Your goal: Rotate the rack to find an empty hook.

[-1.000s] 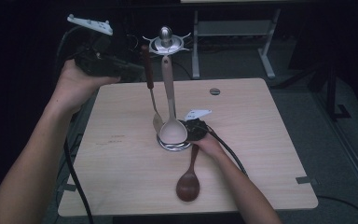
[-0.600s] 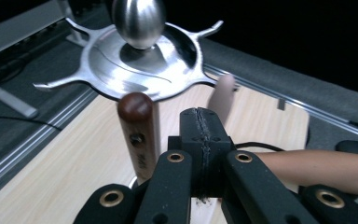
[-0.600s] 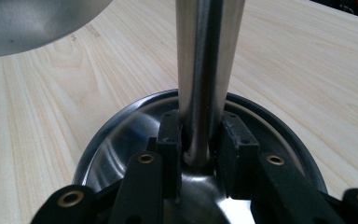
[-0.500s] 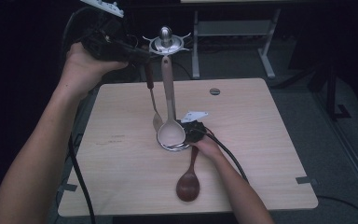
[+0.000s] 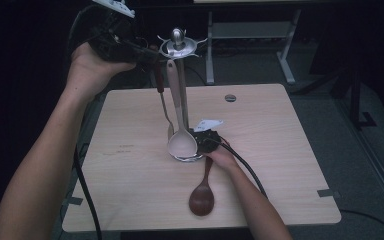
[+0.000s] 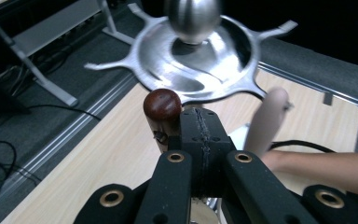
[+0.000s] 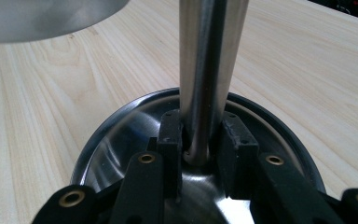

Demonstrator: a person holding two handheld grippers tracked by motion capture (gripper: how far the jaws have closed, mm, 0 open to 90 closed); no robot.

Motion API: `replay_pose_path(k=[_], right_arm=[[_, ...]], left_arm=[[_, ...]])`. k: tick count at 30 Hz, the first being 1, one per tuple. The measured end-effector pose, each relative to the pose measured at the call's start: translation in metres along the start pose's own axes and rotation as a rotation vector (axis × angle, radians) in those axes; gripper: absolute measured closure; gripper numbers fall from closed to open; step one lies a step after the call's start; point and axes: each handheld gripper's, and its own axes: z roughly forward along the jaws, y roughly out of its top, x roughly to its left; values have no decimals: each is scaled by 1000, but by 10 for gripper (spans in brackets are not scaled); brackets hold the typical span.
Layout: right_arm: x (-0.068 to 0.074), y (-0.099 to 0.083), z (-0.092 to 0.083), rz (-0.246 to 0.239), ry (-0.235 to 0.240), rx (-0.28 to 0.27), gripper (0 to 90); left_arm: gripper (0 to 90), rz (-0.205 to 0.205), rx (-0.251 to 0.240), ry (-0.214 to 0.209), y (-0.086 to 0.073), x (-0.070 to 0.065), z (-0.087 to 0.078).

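Utensil stand being loaded, partly complete. The stand rises near the centre of the counter, its round base flat on the wood. The right tool has just been closing, and its jaws now clamp the stand's steel post just above the base, steadying it. The left tool, at about 10 o'clock from the stand's top, has its jaws shut with nothing between the tips; the round end of a dark-handled utensil sits just beside them at the rim of the hook ring, so this piece appears to be hung. A pale ladle already hangs there too. One brown wooden spoon lies on the counter at 6 o'clock from the base, apparently left to hang.
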Motion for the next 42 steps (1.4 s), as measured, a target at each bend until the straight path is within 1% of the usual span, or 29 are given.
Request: replay_pose_path(k=[3,4,7,9,12,14,16,19,20,22,23,24,26,29,31,35,38,39,42], right_arm=[[0,0,0,3,2,2,722],[0,0,0,3,3,2,722],[0,0,0,4,4,4,721],[0,0,0,5,3,4,721],[0,0,0,3,3,6,721],[0,0,0,1,2,6,721],[0,0,0,1,5,7,721],[0,0,0,2,6,10,721],[0,0,0,4,6,9,720],[-1,0,1,3,7,9,720],[0,0,1,5,6,9,720],[0,0,0,4,5,10,720],[0,0,0,7,7,11,720],[0,0,0,5,6,10,720],[-1,0,1,5,8,9,719],[-1,0,1,5,8,10,720],[-1,0,1,5,7,9,720],[0,0,1,4,7,9,720],[0,0,1,7,8,8,720]], left_arm=[[900,-7,1,17,-1,4,2],[900,-13,-6,10,-2,5,2],[899,-14,-14,11,-2,3,-2],[899,-18,-30,-4,-1,0,-7],[899,-23,-63,-55,2,-9,-16],[899,-21,-73,-87,5,-16,-20],[899,-3,-74,-113,9,-25,-21],[899,22,-64,-135,14,-37,-16],[899,31,-55,-134,15,-40,-13],[899,36,-48,-140,17,-44,-7],[899,39,-45,-138,18,-45,-4],[899,44,-38,-124,19,-45,0],[899,41,-37,-127,19,-44,4],[899,39,-28,-100,18,-41,9],[899,26,-32,-109,17,-39,9],[900,34,-22,-79,17,-40,8],[900,22,-23,-64,15,-35,5],[900,24,-19,-59,14,-33,4],[900,9,-24,-39,9,-25,0]])
